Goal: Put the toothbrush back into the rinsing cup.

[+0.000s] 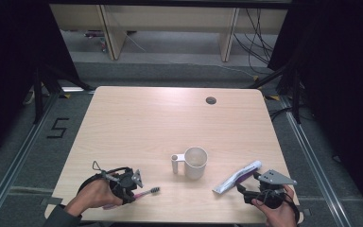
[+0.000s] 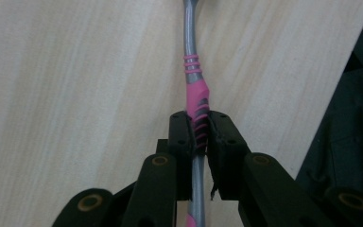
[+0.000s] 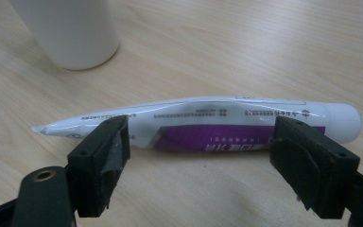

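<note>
Toothbrush (image 1: 144, 192) near front table (image 1: 137, 118) edge, w/ open room beyond.

The high view looks forward and down over the whole table (image 1: 137, 123). Both gripper views sit close above its wood. The right gripper view shares the cup (image 3: 66, 28) with the high view.

Toothbrush (image 1: 144, 192) left of mug (image 1: 194, 163), toothpaste tube (image 1: 237, 177) right, on table (image 1: 137, 123)

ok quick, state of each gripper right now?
Left gripper: shut on the toothbrush.
Right gripper: open, jaws wide at the toothpaste tube on the table, not pressing it.
</note>
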